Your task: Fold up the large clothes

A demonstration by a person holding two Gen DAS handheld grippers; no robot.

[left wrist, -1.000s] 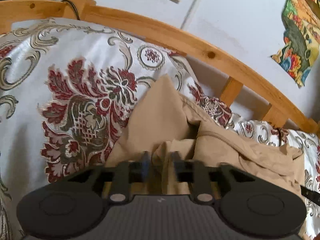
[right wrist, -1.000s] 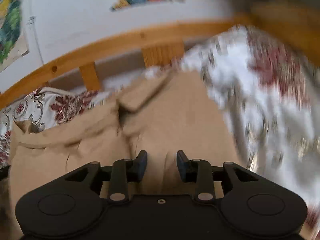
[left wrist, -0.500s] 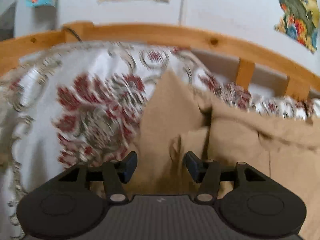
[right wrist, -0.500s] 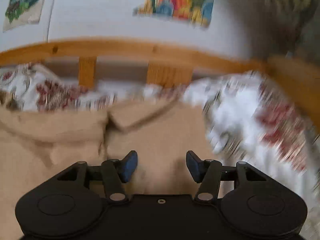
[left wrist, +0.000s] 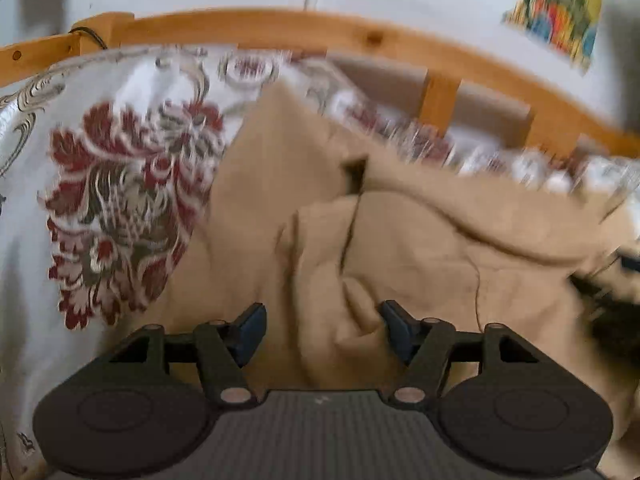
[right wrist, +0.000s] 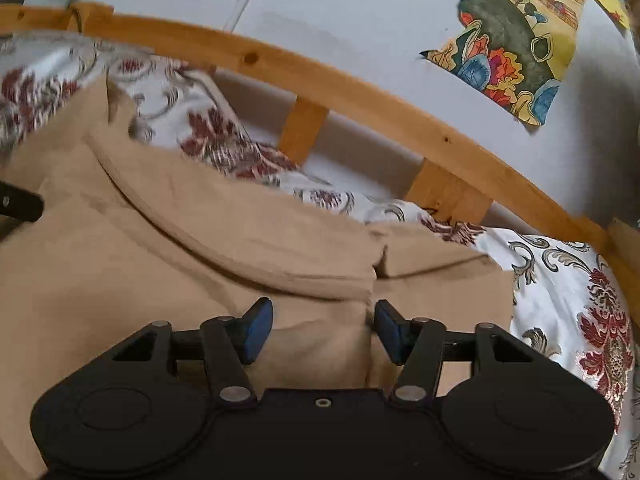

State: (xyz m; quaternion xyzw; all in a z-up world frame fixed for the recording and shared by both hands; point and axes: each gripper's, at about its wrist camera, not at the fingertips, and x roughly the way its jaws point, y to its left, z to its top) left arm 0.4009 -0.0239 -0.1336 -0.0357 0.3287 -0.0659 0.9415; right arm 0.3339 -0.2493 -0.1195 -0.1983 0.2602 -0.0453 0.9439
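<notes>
A large tan garment (left wrist: 420, 248) lies partly folded on a bed with a white, red-flowered cover (left wrist: 120, 184). My left gripper (left wrist: 322, 326) is open just above the garment's left side, with a raised fold of cloth between its fingers but not clamped. In the right wrist view the garment (right wrist: 200, 240) shows a folded band across its middle. My right gripper (right wrist: 324, 330) is open and empty over the garment's right part. The other gripper's black body (right wrist: 20, 204) shows at the left edge.
A wooden bed rail (right wrist: 360, 92) with upright slats runs behind the bed, against a white wall with colourful paper pictures (right wrist: 516, 32). The flowered cover (right wrist: 568, 296) lies bare to the right of the garment and to its left (left wrist: 60, 240).
Both grippers opened from nearly shut to wide open, and the left let go of the cloth. Both cameras swung, the right one toward the left across the garment.
</notes>
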